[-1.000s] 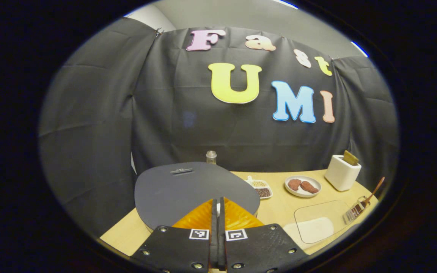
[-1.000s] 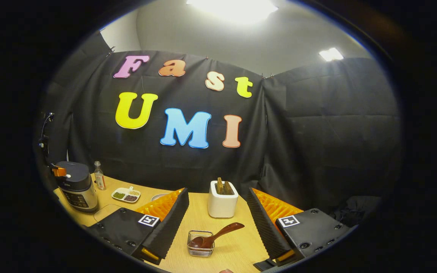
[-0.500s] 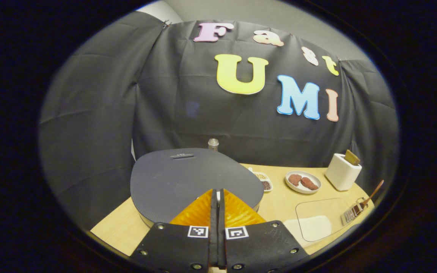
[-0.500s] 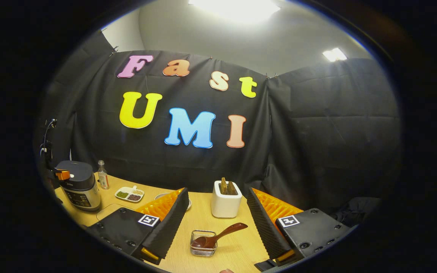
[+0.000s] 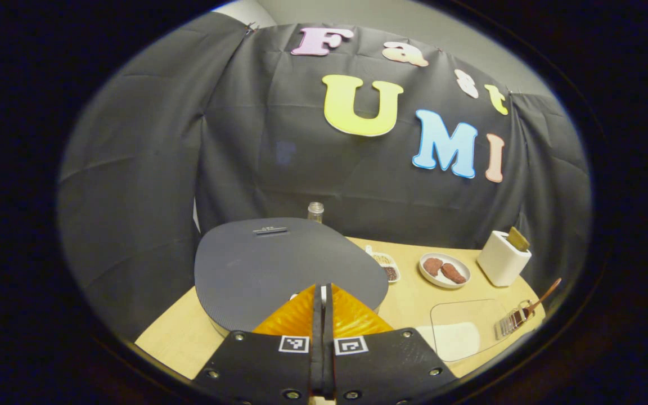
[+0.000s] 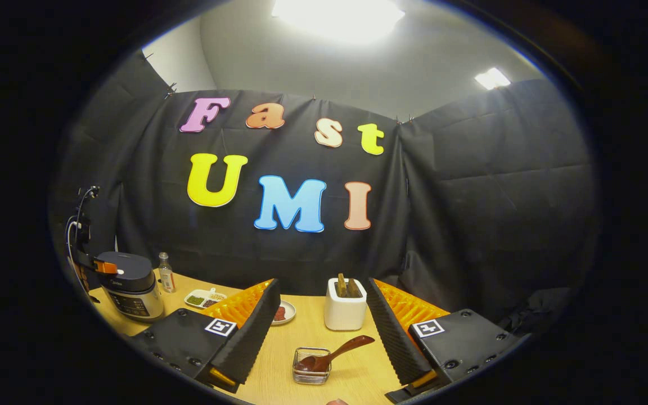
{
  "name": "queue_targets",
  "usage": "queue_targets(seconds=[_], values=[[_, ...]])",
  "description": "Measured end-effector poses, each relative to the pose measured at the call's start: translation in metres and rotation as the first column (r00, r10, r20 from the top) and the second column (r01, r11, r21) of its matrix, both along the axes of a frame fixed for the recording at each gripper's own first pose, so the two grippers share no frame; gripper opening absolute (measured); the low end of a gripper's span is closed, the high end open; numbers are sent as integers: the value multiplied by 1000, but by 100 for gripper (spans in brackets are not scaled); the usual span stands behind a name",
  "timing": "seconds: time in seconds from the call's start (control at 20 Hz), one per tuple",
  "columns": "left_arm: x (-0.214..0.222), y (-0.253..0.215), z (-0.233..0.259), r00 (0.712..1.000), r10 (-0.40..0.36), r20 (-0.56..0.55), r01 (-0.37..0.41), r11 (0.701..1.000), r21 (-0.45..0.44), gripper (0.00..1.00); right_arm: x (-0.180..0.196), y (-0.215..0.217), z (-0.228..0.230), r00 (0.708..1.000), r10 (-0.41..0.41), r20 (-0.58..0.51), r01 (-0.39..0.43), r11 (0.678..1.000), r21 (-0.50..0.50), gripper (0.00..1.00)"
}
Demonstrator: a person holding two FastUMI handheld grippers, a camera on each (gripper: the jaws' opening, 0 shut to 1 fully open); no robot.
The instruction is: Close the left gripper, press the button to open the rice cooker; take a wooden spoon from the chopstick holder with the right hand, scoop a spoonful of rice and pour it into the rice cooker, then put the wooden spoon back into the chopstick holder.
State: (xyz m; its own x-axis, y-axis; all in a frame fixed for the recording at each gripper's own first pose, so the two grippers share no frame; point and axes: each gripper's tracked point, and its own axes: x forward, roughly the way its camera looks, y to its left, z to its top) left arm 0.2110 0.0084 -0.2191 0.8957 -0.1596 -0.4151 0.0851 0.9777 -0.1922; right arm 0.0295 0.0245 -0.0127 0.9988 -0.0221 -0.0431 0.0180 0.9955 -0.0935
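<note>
dark grey rice cooker (image 5: 279, 270) sitting on the counter (image 5: 408, 306), lid down, just ahead of the left tool (image 5: 322, 289), fingers pressed together at its front edge. keeping the right tool (image 6: 322, 312) wide open, holding nothing, above the wire chopstick holder (image 6: 311, 367). wooden spoon (image 6: 332, 354) leaning in that holder, handle pointing up to the right. white toaster (image 6: 345, 306) standing behind it.
</note>
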Motion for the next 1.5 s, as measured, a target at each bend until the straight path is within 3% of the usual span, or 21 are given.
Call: queue_targets(seconds=[0.4, 0.8, 1.1, 1.4, 1.45, 1.5], values=[[-6, 18, 97, 973, 60, 221, -83, 992, 92, 2, -9, -26, -2, 1000, -16, -6, 16, 999, 36, 98], [-59, 29, 174, 923, 106, 370, -133, 990, 50, 0, 2, -38, -16, 999, 5, -37, -2, 997, 72, 98], [-102, 37, 214, 886, 149, 440, -172, 985, 14, 86, 23, -48, -46, 995, 6, -100, 6, 994, 113, 98], [-138, 53, 232, 872, 169, 459, -213, 976, 47, 86, 49, -59, -88, 981, -8, -195, 44, 982, 181, 98], [-141, 56, 233, 872, 174, 458, -220, 974, 50, 90, 53, -60, -95, 977, -10, -213, 52, 980, 192, 96], [-145, 58, 233, 872, 180, 456, -230, 972, 54, 87, 56, -63, -103, 973, -13, -231, 61, 978, 201, 93]])
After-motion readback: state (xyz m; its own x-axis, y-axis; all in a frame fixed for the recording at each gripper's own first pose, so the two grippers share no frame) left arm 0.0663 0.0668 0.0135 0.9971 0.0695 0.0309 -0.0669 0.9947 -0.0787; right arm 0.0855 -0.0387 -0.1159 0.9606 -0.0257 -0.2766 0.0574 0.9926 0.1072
